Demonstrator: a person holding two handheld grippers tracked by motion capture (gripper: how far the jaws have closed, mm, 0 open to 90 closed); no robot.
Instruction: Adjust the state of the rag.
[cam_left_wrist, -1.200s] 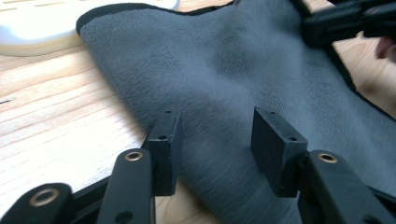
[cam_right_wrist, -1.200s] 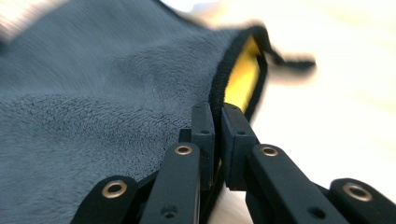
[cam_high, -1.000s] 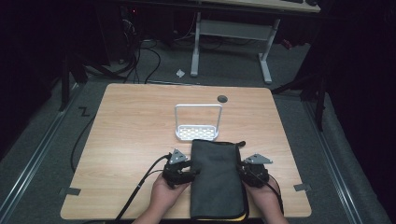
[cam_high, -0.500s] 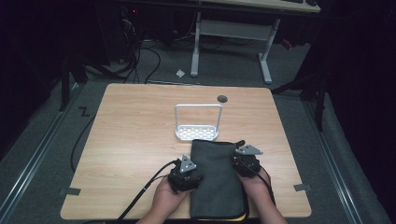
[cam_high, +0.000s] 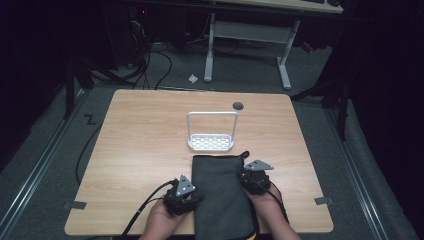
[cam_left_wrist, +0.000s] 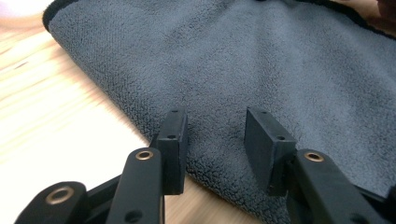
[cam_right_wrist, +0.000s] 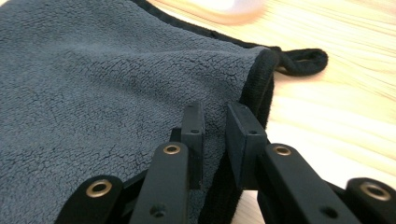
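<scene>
Two grippers work a folded grey towel (cam_high: 222, 197) at the table's (cam_high: 140, 150) near edge: the right gripper (cam_right_wrist: 215, 122), moved up toward the far corner, stands narrow around the hem, while the left gripper (cam_left_wrist: 215, 133), drawn back, has been closing over the fold, likely readying another fold.

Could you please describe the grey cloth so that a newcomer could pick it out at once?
On the wooden table, look at the near edge, just in front of the white metal rack. The folded towel lies there: dark grey, fuzzy, black-trimmed, the only soft thing.
</scene>
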